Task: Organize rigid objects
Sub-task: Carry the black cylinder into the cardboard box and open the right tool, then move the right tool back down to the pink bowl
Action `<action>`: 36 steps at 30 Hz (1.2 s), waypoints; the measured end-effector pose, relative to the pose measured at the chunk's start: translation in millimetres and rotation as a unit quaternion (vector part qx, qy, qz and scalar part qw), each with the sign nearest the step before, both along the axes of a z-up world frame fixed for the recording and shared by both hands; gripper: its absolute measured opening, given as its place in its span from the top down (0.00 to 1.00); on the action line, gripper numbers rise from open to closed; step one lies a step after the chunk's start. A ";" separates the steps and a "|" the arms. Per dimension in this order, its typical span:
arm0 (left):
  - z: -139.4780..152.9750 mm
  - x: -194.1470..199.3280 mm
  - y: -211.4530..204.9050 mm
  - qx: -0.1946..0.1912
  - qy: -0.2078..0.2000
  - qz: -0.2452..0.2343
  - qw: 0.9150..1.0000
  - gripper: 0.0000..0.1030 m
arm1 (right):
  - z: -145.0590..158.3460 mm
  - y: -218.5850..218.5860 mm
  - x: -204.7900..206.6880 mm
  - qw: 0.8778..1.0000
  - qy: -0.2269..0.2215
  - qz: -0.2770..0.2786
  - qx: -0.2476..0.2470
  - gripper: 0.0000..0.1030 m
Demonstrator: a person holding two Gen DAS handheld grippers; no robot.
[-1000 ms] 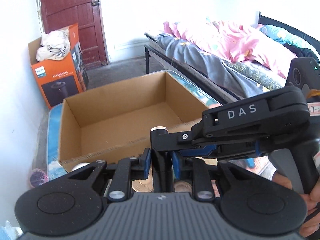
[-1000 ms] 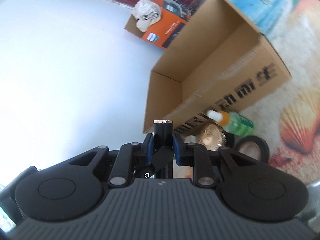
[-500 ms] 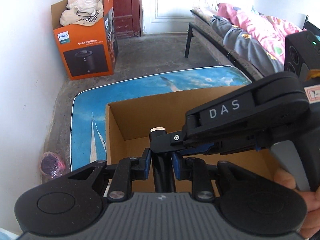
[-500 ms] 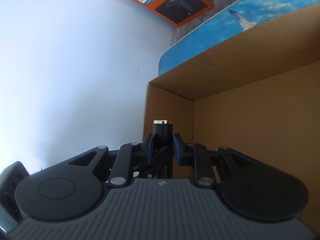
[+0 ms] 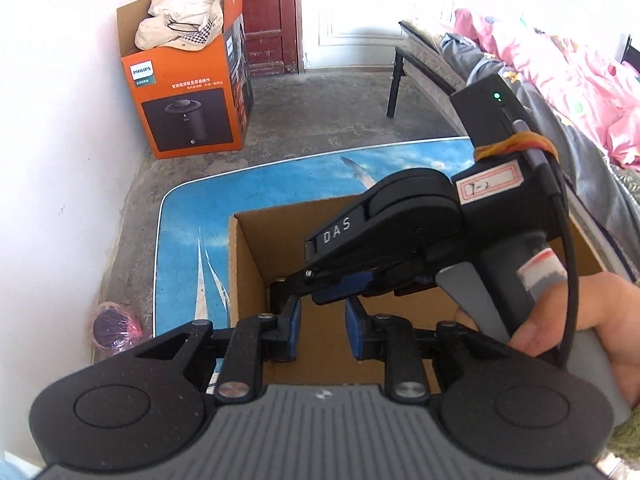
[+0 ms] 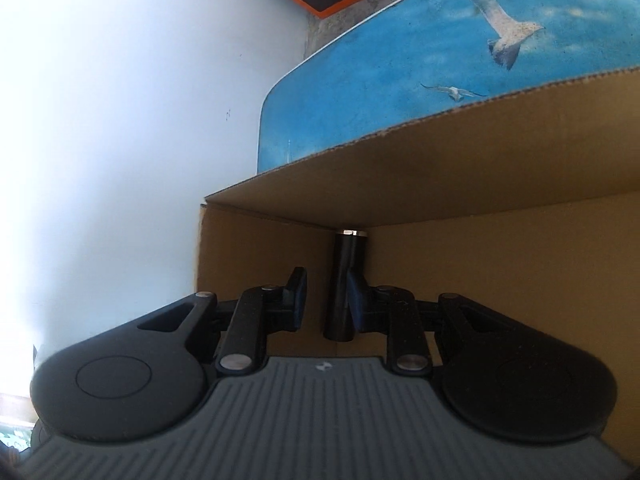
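Note:
An open cardboard box (image 5: 248, 264) stands on a blue seagull-print table (image 5: 192, 240). My left gripper (image 5: 320, 326) is open and empty above the box's near left corner. My right gripper (image 6: 326, 298) is open inside the box; it also shows in the left wrist view (image 5: 320, 284), reaching in from the right. A black cylinder with a silver cap (image 6: 347, 280) is inside the box by the corner, touching only the right finger pad (image 6: 354, 296), with a gap to the left pad. The box (image 6: 480, 184) fills the right wrist view.
An orange Philips carton (image 5: 188, 96) with clothes on top stands on the floor by the red door. A white wall (image 5: 48, 160) runs close along the table's left. A bed with pink bedding (image 5: 560, 64) is at the right. A pink-wrapped round object (image 5: 114, 324) lies on the floor.
Both grippers were shut on the black cylinder; now both have opened. The left gripper has drawn back from it. The cylinder has gone down into the box's corner.

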State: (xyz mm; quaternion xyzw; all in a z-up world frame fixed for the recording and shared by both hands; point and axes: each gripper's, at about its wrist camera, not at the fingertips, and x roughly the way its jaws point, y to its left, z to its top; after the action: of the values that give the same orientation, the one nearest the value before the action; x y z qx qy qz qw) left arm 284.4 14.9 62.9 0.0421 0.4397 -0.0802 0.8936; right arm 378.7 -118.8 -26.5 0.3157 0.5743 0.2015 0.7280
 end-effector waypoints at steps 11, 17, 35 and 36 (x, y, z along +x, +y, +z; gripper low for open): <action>59.3 -136.9 19.2 -0.083 -0.066 -0.034 0.994 0.59 | 157.3 -91.7 -158.1 0.981 -0.193 0.013 0.028 0.66; 20.8 -189.2 7.9 -0.109 -0.028 -0.047 0.993 0.59 | 150.1 -120.6 -257.9 0.976 -0.216 0.011 0.012 0.62; -94.4 -243.7 -48.4 0.007 0.014 -0.155 0.988 0.59 | -28.1 -106.2 -348.9 0.994 0.006 -0.087 0.065 0.62; -95.6 -243.7 -50.2 0.007 0.013 -0.159 0.987 0.59 | -26.2 -105.9 -349.3 0.994 0.001 -0.089 0.061 0.63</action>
State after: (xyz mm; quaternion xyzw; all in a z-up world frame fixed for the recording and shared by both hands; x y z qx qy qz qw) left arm 40.6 -35.4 -32.7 0.1165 0.4390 -0.2191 0.8635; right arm 29.4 -224.8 -52.8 0.4094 0.5310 0.1708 0.7220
